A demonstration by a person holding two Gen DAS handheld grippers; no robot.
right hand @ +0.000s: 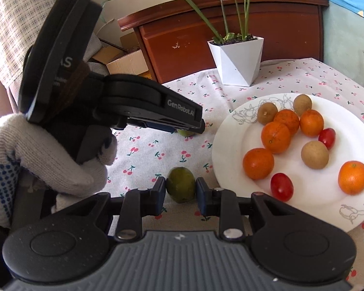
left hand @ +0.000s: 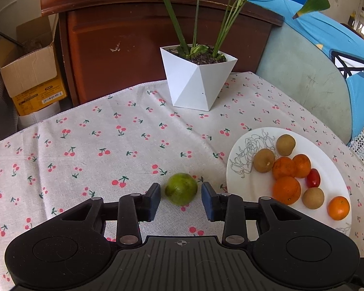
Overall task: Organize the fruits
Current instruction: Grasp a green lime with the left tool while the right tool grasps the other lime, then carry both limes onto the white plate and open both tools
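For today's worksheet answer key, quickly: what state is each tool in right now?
Left tool: open, pads flanking a green fruit without touching.
Right tool: closed on the second green fruit.

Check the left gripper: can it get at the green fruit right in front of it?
Probably yes. The left gripper straddles that green fruit, a pad on either side with small gaps and nothing between. The plate sits clear of it. The right gripper is shut on a second green fruit.
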